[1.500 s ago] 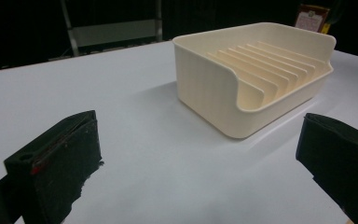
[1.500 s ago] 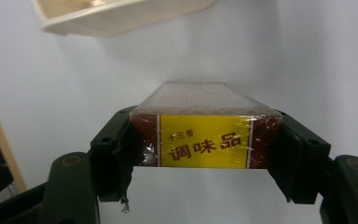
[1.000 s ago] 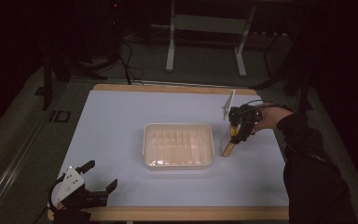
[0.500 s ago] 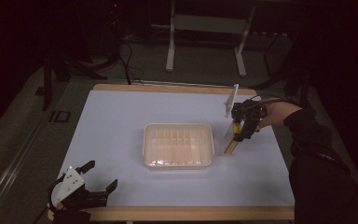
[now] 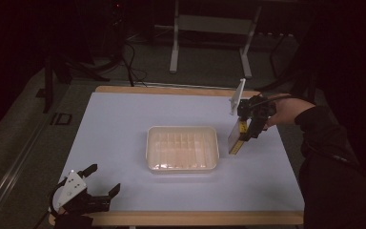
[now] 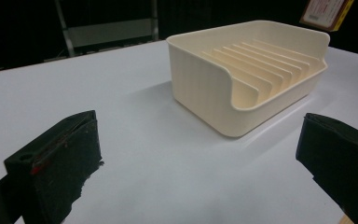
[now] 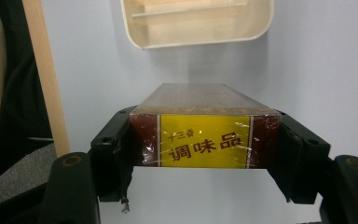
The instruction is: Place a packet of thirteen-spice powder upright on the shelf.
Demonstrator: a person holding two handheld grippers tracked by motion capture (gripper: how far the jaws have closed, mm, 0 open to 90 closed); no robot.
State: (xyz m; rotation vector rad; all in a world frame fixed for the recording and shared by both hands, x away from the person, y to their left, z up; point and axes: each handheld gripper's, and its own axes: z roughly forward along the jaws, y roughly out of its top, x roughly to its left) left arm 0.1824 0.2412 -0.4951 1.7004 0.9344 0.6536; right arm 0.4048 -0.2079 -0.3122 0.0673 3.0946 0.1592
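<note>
A brown box with a yellow label hangs slanted just right of the cream ribbed tray at mid-table. My right gripper is shut on the box's upper end. In the right gripper view both pads press the box's sides, with the right gripper above the tray's rim. My left gripper rests at the table's front left corner, open with nothing between its fingers. In the left gripper view the left gripper faces the tray, and the box hangs beyond it.
The white table has a wooden edge along the front and another wooden edge beside the person. A dark sleeve reaches in from the right. A metal stand is on the floor behind the table.
The right gripper has risen a little with the box held in it, away from the table top. The left gripper has stayed still.
</note>
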